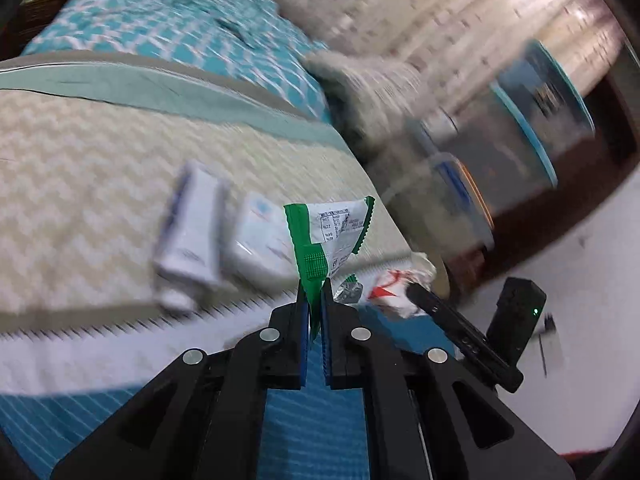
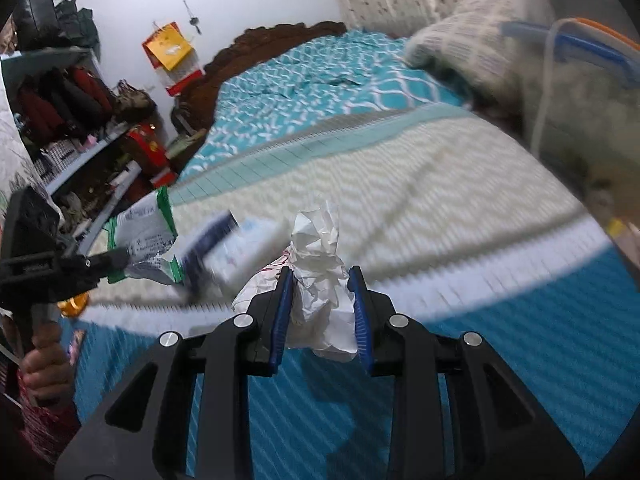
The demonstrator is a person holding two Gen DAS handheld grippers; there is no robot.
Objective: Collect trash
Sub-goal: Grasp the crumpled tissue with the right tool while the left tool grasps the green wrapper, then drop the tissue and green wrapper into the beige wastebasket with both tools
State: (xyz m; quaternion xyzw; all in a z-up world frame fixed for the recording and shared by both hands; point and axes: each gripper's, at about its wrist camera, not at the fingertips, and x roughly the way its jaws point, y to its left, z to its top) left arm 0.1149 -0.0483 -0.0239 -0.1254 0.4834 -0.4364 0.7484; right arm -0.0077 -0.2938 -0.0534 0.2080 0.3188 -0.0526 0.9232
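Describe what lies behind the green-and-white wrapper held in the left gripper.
Behind the green-and-white wrapper lie a white box and a white tube on the cream mat; the wrapper covers the box's right edge.

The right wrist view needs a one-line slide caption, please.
Right gripper clamps crumpled white paper above the bed.

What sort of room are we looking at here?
Most likely a bedroom in a home. A bed with a teal patterned cover fills the view, with a carved wooden headboard behind it and a cluttered rack of hanging clothes along the wall.
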